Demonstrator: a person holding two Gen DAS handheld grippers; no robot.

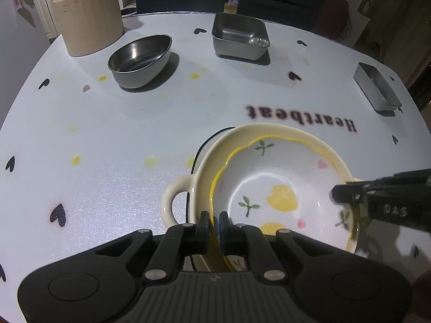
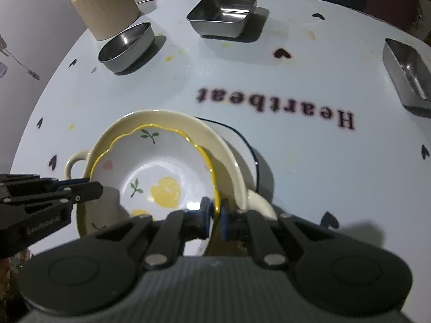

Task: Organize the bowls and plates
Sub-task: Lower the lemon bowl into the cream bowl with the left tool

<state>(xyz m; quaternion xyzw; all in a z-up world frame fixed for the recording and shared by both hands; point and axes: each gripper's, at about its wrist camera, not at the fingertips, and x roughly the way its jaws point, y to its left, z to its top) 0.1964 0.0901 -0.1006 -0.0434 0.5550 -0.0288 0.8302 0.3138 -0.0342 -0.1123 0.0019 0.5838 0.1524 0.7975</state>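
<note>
nearest of all, the left gripper has its fingers pinching the near-left rim of the flowered bowl, yellow edge caught between the pads. across from it the right gripper does the same on the bowl's right rim, fingers pressed onto the wavy yellow lip. so the bowl is gripped on both sides, and it sits nested inside the cream handled bowl, which in turn rests on a white plate with a dark rim, all on the near part of the surface.

progress, as a judgement: the ceramic pieces look already gathered into one stack, and the flowered bowl is either being settled there or about to be lifted; the frames can't say which. still standing loose farther back are the oval steel bowl at far left, the square steel dish at far centre and the rectangular steel tin at far right, so those look left to sort.

writing: "heartbeat" is printed on the surface, upside down from here. small lettering on each gripper's side is too blurred to read. a tan cylinder stands at the far left.
</note>
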